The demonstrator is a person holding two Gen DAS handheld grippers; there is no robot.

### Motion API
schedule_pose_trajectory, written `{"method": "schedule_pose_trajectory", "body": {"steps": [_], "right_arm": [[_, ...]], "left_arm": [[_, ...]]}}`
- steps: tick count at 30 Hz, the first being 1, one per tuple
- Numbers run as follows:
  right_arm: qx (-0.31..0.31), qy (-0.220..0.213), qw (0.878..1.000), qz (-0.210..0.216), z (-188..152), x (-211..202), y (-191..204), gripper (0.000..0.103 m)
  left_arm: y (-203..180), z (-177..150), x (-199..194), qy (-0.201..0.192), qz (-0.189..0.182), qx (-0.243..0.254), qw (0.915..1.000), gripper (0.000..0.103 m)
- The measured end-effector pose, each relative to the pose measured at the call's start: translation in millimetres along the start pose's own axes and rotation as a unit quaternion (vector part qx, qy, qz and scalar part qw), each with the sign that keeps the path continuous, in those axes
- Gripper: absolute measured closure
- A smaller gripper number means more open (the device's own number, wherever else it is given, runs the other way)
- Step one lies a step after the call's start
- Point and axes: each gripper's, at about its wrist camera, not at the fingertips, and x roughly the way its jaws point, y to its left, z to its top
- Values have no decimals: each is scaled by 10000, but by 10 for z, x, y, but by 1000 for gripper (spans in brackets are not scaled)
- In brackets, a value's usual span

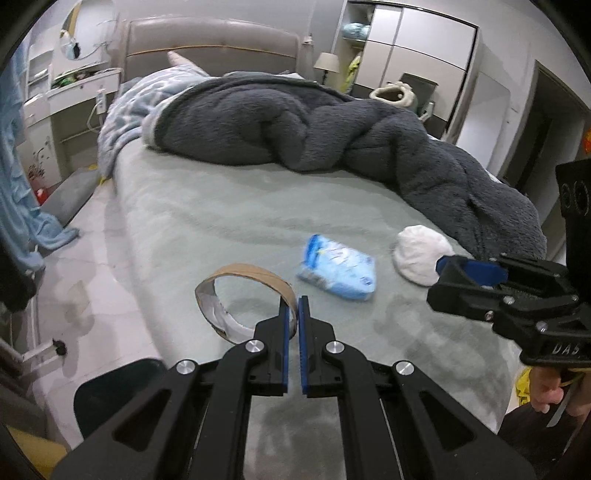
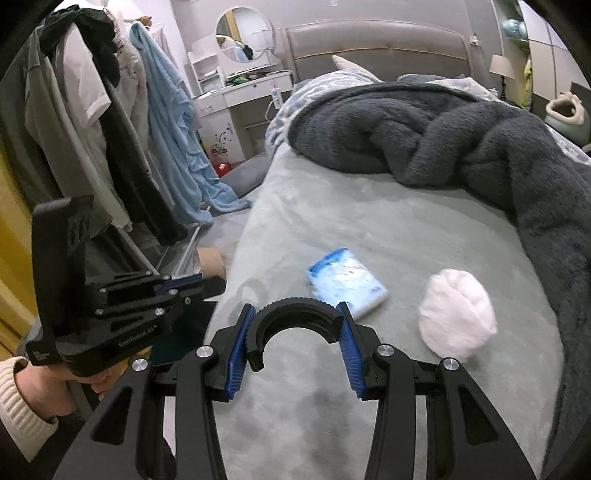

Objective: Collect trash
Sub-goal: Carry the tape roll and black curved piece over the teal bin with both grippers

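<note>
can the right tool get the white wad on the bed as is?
Probably not yet. The path to the white wad is clear on the bed, but the right tool is already shut on a black ring piece, so it would have to drop that first.

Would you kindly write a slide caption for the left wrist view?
Left tongs clamp a cardboard ring above the bed; tissue pack and white wad remain.

Home bedroom, unmade bed (image 1: 229, 221), grey duvet (image 1: 295, 125), round mirror (image 2: 242, 35), apparently a wardrobe (image 1: 417, 51)
</note>
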Motion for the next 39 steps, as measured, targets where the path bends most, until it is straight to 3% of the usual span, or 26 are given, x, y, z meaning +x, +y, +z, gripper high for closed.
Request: {"method": "schedule_pose_trajectory", "body": {"steps": [24, 39], "right_arm": [[-445, 483, 9967, 472, 180, 657, 848, 58], [-669, 504, 9945, 633, 296, 823, 1248, 58]], "left_arm": [[947, -524, -137, 656, 692, -629, 9935, 98], [1435, -912, 47, 1512, 758, -1106, 9794, 98]]}}
